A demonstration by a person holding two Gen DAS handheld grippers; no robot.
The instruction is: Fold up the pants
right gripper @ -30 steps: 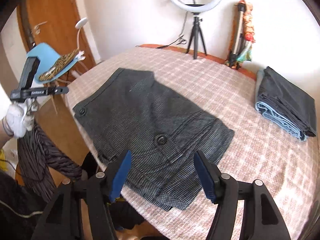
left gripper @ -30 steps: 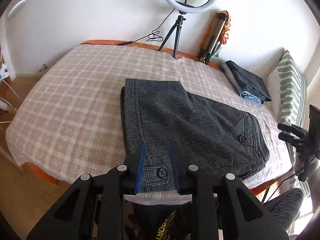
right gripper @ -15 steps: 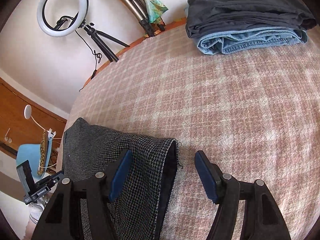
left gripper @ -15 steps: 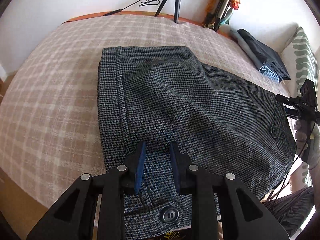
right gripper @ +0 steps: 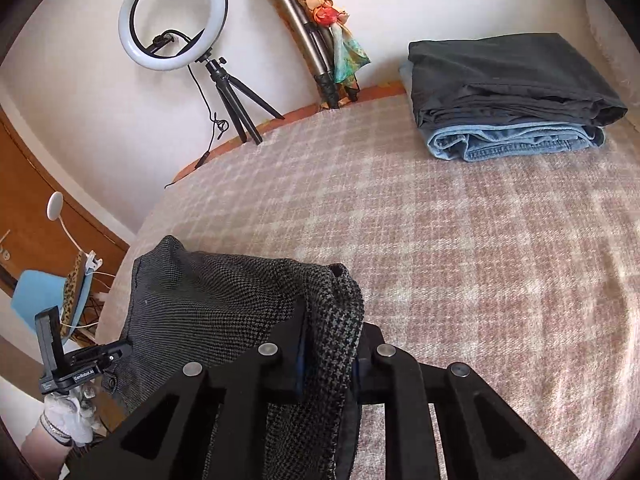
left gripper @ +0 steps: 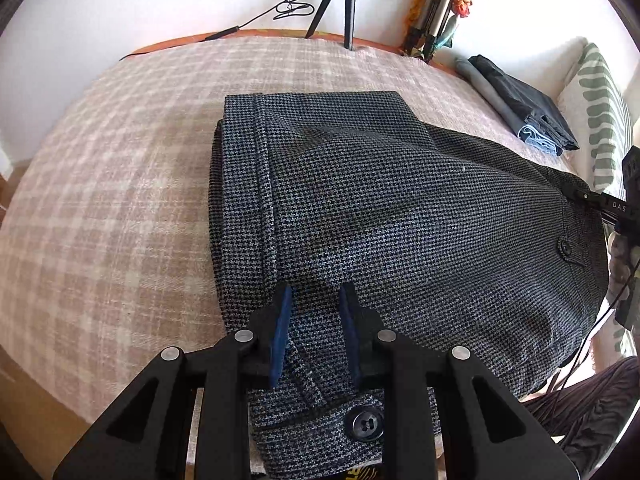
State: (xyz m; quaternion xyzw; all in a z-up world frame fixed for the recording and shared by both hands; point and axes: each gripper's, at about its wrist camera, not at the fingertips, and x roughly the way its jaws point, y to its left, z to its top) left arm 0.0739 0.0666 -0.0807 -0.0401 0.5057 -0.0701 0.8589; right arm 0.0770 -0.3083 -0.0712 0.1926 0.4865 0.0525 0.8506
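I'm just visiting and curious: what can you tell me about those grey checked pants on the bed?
The houndstooth pants are grey-black woven cloth, folded into a thick layered bundle lying on the plaid bedspread. A dark waistband button shows near the left gripper, whose fingers are slightly apart over the fabric. The right gripper is shut on one edge, lifting it.

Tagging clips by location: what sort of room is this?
Probably a bedroom: a bed with a plaid cover, a striped pillow, folded clothes stacked on it, and a ring light by the wall.
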